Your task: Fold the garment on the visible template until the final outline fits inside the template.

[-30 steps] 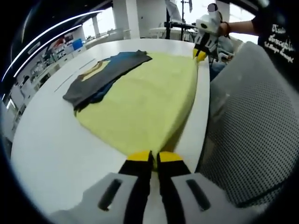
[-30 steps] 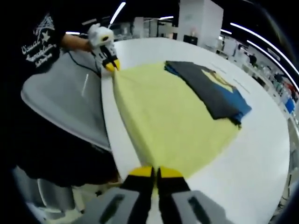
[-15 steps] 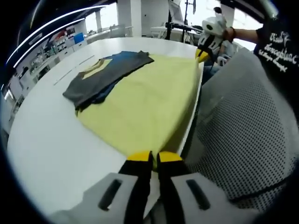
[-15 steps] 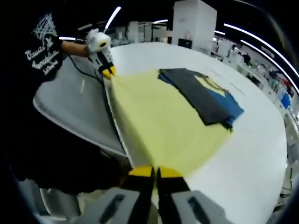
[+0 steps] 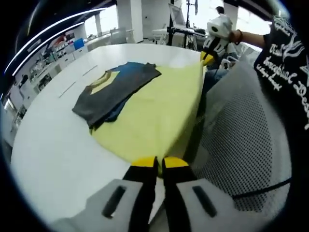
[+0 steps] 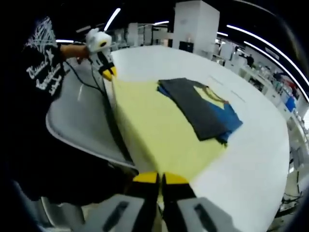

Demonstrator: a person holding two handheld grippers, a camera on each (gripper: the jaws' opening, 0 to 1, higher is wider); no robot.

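Yellow template [image 5: 154,113] is gripped at its near corners by the closed left claw [image 5: 158,162] and closed right claw [image 6: 160,178], past the table [image 5: 53,140] edge. Folded garment [image 5: 113,92] lies at its far side, open tabletop beyond.

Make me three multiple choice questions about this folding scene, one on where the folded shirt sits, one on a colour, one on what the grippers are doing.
1. Where does the folded garment lie?
A. On the yellow sheet's far part, reaching onto the white table
B. On the mesh chair
C. In a gripper

2. What colour is the sheet under it?
A. Red
B. Pale yellow
C. Black

3. What state are the two grippers in?
A. Both open above the table
B. One open, one shut
C. Both shut on the sheet's near edge

Answers:
1 A, the garment rests across the sheet's edge on the table.
2 B, the sheet is pale yellow in both views.
3 C, the left gripper and right gripper each pinch a corner.
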